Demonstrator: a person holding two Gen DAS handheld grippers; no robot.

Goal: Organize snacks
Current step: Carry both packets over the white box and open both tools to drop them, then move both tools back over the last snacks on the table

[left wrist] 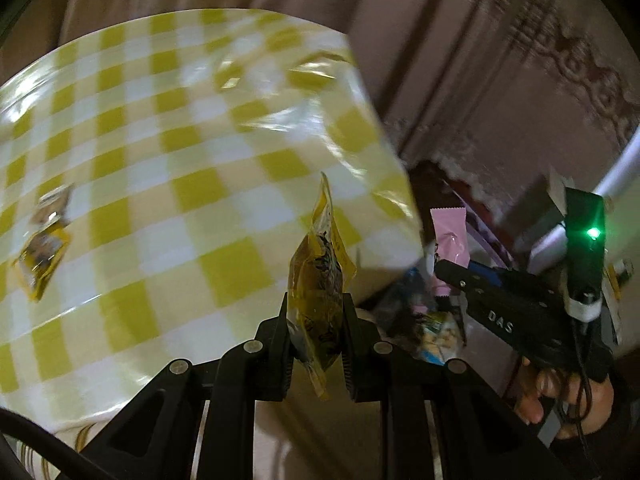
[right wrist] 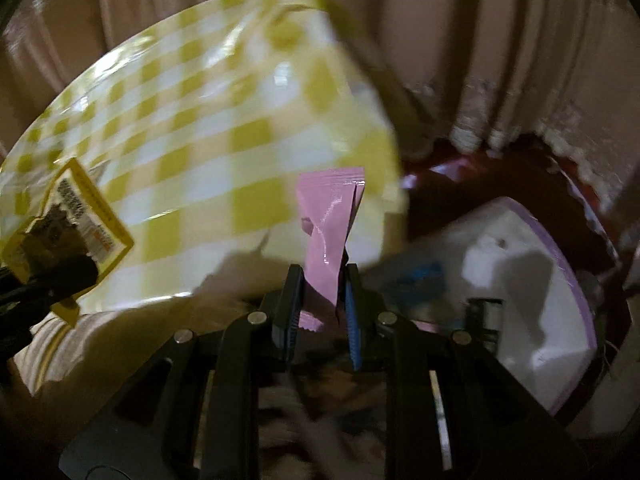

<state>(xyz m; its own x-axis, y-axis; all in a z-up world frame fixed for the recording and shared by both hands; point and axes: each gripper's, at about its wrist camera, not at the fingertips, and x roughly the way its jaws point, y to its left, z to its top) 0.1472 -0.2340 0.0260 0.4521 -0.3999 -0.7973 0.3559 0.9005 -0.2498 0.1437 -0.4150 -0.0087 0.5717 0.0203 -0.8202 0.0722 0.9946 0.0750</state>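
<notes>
My left gripper [left wrist: 316, 312] is shut on a yellow snack packet [left wrist: 320, 280], held upright above the near right part of the yellow-checked table [left wrist: 180, 160]. My right gripper [right wrist: 322, 276] is shut on a pink snack packet [right wrist: 326, 232], held off the table's right edge. In the left wrist view the right gripper [left wrist: 440, 268] shows at the right with the pink packet [left wrist: 450, 240]. In the right wrist view the left gripper's yellow packet [right wrist: 72, 216] shows at the far left. Two more yellow packets [left wrist: 42, 256] lie at the table's left.
A white container with a purple rim [right wrist: 520, 280] sits below the table's right edge, over a dark red surface [right wrist: 440, 184]. Several snack packets [left wrist: 424, 320] lie low to the right of the table. Beige curtains [right wrist: 440, 40] hang behind.
</notes>
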